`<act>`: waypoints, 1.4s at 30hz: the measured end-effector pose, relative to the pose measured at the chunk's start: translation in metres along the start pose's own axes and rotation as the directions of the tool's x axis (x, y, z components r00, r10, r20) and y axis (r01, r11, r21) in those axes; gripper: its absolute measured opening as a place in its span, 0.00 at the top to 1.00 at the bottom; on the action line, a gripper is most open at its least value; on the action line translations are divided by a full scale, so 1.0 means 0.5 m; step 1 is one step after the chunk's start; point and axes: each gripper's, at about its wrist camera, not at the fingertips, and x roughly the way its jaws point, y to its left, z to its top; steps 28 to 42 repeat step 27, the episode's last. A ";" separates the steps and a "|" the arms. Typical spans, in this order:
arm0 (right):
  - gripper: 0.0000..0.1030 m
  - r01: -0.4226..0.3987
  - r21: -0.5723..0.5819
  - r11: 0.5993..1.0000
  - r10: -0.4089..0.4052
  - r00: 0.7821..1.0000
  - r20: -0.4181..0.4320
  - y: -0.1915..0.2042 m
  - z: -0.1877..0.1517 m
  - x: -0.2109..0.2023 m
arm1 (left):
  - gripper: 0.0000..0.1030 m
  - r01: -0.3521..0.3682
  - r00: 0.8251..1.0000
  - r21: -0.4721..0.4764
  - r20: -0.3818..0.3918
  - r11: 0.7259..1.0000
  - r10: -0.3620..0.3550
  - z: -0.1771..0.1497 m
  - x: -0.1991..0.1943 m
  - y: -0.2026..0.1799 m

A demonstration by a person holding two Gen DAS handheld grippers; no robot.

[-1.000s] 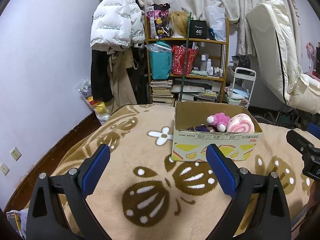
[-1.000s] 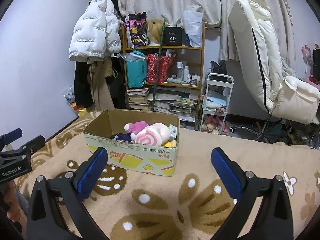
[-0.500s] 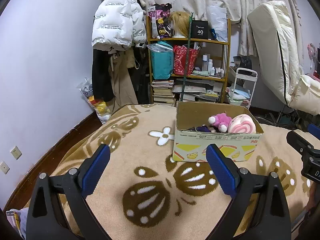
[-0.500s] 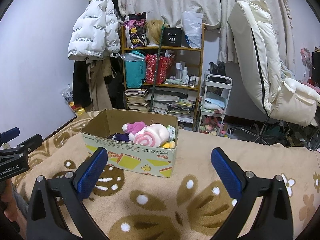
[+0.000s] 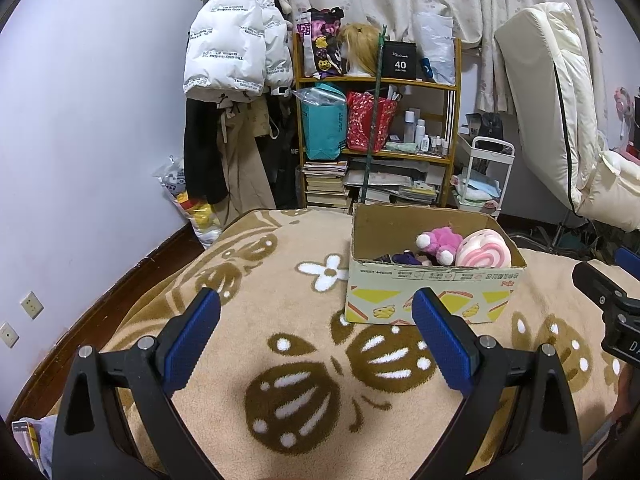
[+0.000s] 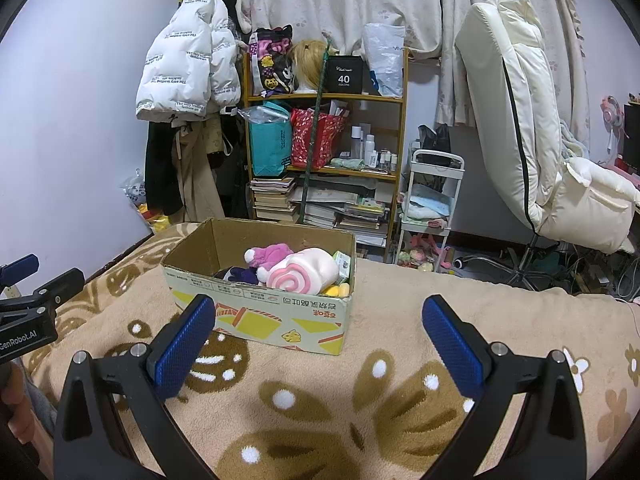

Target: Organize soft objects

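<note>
A cardboard box (image 5: 432, 294) (image 6: 260, 312) stands on the beige blanket. Inside lie a pink plush (image 5: 438, 240) (image 6: 269, 254), a pink-and-white swirl plush (image 5: 484, 251) (image 6: 304, 274), a dark purple soft toy (image 6: 238, 274) and small yellow pieces (image 6: 336, 290). My left gripper (image 5: 316, 336) is open and empty, held above the blanket in front and left of the box. My right gripper (image 6: 320, 336) is open and empty, in front and right of the box. Each gripper shows at the edge of the other's view.
The beige blanket (image 5: 280, 320) with brown flower patterns covers the bed. Behind it stand a cluttered shelf (image 6: 324, 160), hanging coats (image 6: 188, 80), a white cart (image 6: 432, 196) and a white chair (image 6: 532, 140). A wall runs along the left.
Both views have shifted slightly; the grippers drifted a little, staying open and empty. The box and toys have not moved.
</note>
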 end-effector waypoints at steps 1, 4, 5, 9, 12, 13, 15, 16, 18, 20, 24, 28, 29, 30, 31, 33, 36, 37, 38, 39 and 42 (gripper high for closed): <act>0.00 0.000 0.000 1.000 0.000 1.000 0.000 -0.002 0.001 -0.004 | 0.07 0.000 1.000 0.000 0.000 1.000 0.000 0.000 -0.001 0.000; 0.00 -0.001 -0.001 1.000 0.001 1.000 -0.001 -0.002 0.001 -0.005 | 0.07 0.000 1.000 0.000 0.001 1.000 0.000 0.000 -0.001 0.001; 0.00 -0.001 -0.001 1.000 0.001 1.000 -0.001 -0.002 0.001 -0.005 | 0.07 0.001 1.000 0.000 0.001 1.000 -0.001 0.000 -0.001 0.001; 0.00 0.000 -0.001 1.000 0.000 1.000 0.000 -0.001 0.000 -0.001 | 0.07 0.000 1.000 -0.001 0.000 1.000 0.000 -0.001 -0.001 0.001; 0.00 0.000 -0.001 1.000 0.000 1.000 0.000 -0.002 0.001 -0.005 | 0.07 -0.010 1.000 0.001 -0.005 1.000 0.010 -0.001 0.002 0.000; 0.00 0.001 -0.002 1.000 -0.001 1.000 0.000 -0.001 0.000 -0.001 | 0.07 -0.013 1.000 0.001 -0.006 1.000 0.013 -0.001 0.003 0.000; 0.00 -0.001 -0.002 1.000 0.001 1.000 -0.001 -0.002 0.001 -0.004 | 0.07 -0.014 1.000 -0.002 -0.007 1.000 0.014 -0.005 0.001 -0.001; 0.00 -0.001 -0.002 1.000 0.001 1.000 -0.001 -0.001 -0.001 0.000 | 0.07 -0.012 1.000 -0.003 -0.007 1.000 0.012 -0.005 0.001 -0.001; 0.00 0.000 -0.002 1.000 0.000 1.000 0.000 -0.001 0.000 -0.003 | 0.07 -0.010 1.000 -0.004 -0.004 1.000 0.010 -0.006 0.000 -0.003; 0.00 0.001 -0.002 1.000 -0.001 1.000 0.000 0.000 -0.001 0.000 | 0.07 -0.009 1.000 -0.005 -0.005 1.000 0.009 -0.006 0.000 -0.004; 0.00 0.001 -0.001 1.000 -0.001 1.000 0.000 0.000 -0.001 0.000 | 0.07 -0.004 1.000 -0.005 -0.010 1.000 0.004 -0.006 -0.001 -0.006; 0.00 -0.002 -0.002 1.000 0.002 1.000 0.000 -0.001 -0.001 0.000 | 0.07 -0.005 1.000 -0.006 -0.010 1.000 0.005 -0.005 0.000 -0.007; 0.00 -0.002 -0.002 1.000 0.002 1.000 0.000 -0.001 -0.001 0.000 | 0.07 -0.005 1.000 -0.006 -0.010 1.000 0.005 -0.005 0.000 -0.007; 0.00 -0.002 -0.002 1.000 0.002 1.000 0.000 -0.001 -0.001 0.000 | 0.07 -0.005 1.000 -0.006 -0.010 1.000 0.005 -0.005 0.000 -0.007; 0.00 -0.002 -0.002 1.000 0.002 1.000 0.000 -0.001 -0.001 0.000 | 0.07 -0.005 1.000 -0.006 -0.010 1.000 0.005 -0.005 0.000 -0.007; 0.00 -0.002 -0.002 1.000 0.002 1.000 0.000 -0.001 -0.001 0.000 | 0.07 -0.005 1.000 -0.006 -0.010 1.000 0.005 -0.005 0.000 -0.007; 0.00 -0.002 -0.002 1.000 0.002 1.000 0.000 -0.001 -0.001 0.000 | 0.07 -0.005 1.000 -0.006 -0.010 1.000 0.005 -0.005 0.000 -0.007; 0.00 -0.002 -0.002 1.000 0.002 1.000 0.000 -0.001 -0.001 0.000 | 0.07 -0.005 1.000 -0.006 -0.010 1.000 0.005 -0.005 0.000 -0.007; 0.00 -0.002 -0.002 1.000 0.002 1.000 0.000 -0.001 -0.001 0.000 | 0.07 -0.005 1.000 -0.006 -0.010 1.000 0.005 -0.005 0.000 -0.007; 0.00 -0.002 -0.002 1.000 0.002 1.000 0.000 -0.001 -0.001 0.000 | 0.07 -0.005 1.000 -0.006 -0.010 1.000 0.005 -0.005 0.000 -0.007; 0.00 -0.002 -0.002 1.000 0.002 1.000 0.000 -0.001 -0.001 0.000 | 0.07 -0.005 1.000 -0.006 -0.010 1.000 0.005 -0.005 0.000 -0.007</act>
